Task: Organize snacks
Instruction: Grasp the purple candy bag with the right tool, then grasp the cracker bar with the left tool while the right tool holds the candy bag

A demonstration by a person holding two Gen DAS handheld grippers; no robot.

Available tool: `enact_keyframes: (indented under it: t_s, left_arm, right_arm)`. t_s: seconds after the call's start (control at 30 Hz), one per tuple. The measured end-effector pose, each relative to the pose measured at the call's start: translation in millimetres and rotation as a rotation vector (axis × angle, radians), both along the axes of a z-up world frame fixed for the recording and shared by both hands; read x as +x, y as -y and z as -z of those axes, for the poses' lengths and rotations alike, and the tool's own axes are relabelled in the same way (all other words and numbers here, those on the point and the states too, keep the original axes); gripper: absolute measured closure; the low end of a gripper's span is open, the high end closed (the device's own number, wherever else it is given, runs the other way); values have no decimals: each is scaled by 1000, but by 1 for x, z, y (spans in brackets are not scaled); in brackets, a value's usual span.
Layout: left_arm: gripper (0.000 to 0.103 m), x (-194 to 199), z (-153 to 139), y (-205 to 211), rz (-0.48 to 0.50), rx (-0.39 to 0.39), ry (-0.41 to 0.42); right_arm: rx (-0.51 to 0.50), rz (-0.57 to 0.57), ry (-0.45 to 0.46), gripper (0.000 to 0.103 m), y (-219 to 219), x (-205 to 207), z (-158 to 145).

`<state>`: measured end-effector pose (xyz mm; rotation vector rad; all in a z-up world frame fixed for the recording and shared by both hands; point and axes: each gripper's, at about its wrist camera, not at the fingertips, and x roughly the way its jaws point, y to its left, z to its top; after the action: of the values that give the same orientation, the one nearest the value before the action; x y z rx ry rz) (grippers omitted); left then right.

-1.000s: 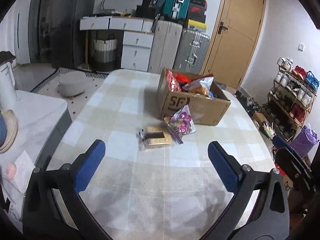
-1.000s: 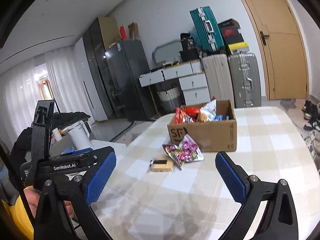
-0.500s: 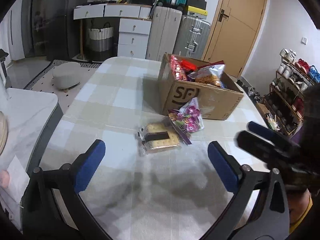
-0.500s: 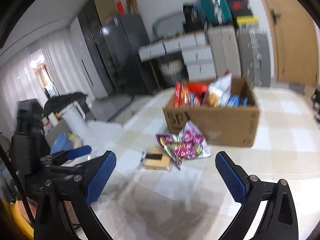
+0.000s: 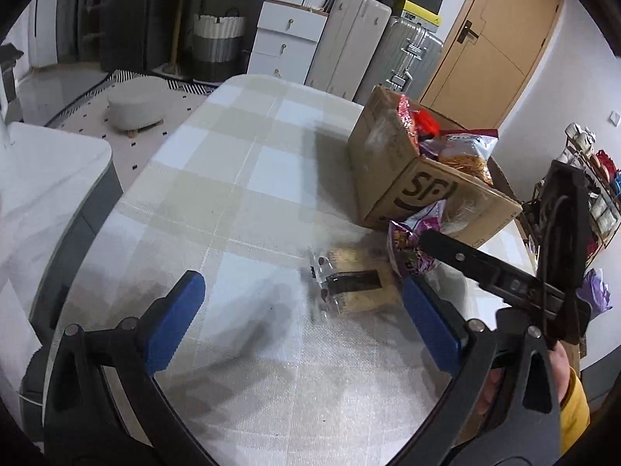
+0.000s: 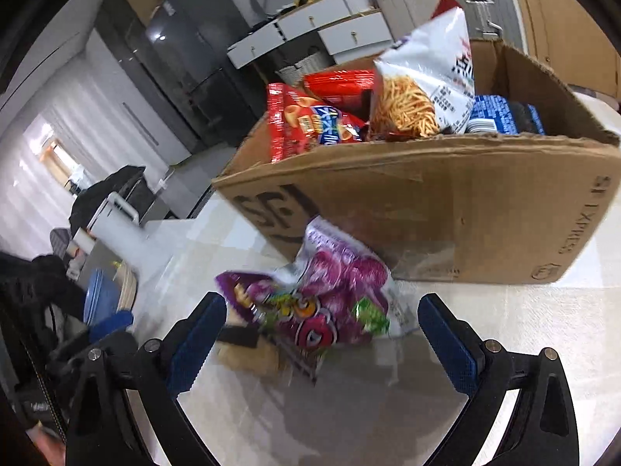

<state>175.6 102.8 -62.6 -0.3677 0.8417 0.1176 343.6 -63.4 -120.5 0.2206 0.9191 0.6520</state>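
purple candy bag [image 6: 330, 303]: lies on table [image 5: 240, 178], leaning on near wall of cardboard box [image 6: 446, 209], cracker pack [image 5: 359, 281] just left. judged light, crinkly, slippery; pinch a flat edge. right gripper [image 6: 322, 338] spread wide, empty, close before it; left gripper [image 5: 306, 322] likewise spread, empty.

The right gripper [image 6: 324, 336] hangs with its blue pads spread wide around a purple candy bag [image 6: 322, 303] leaning on the cardboard box [image 6: 446, 209]. A tan cracker packet [image 6: 248, 353] lies partly under the bag, and the box holds a red snack bag [image 6: 306, 124], a white noodle-snack bag [image 6: 423, 85] and a blue packet [image 6: 500, 118]
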Motion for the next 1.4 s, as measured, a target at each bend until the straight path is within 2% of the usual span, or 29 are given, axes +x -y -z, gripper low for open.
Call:
enact_keyframes:
  t_s: [0.17,0.23,0.37,0.47,0.7,0.9,1.1,1.17,1.23,1.4]
  left_arm:
    - [2,3,5,-6,-1,1,-5]
    - [2,2,7,-11,-13,-3,-10]
    - [2,-1,12,-16,-34,-8,-26]
    - [2,-3,15,-18,-47,-14,-39]
    - [2,-7,17,-10,-43,9,-62]
    - [2,-2,18,4,-10,18,-96]
    - [2,19,19,28,20,53,-121]
    - [2,33,25,38,18,75,-182]
    - [2,41,28,46,31,68,-190]
    - [2,62,35,66,24,115,-221]
  right_arm:
    - [-57,-21,8,2,-22,8,5]
    - [-64,-14,22,7,-25,7,7]
    - [-37,-20,16,18,-21,4,12]
    - [-24,-26,27,23,-18,-2,13]
    - [79,-22,-10,25,4,-15,16]
    - [160,11,-35,25,40,-35,17]
    - [184,45,17,25,85,-66,8]
    - [198,50,45,25,96,-78,4]
    - [242,59,71,25,109,-87,4]
    - [304,99,79,25,139,-99,11]
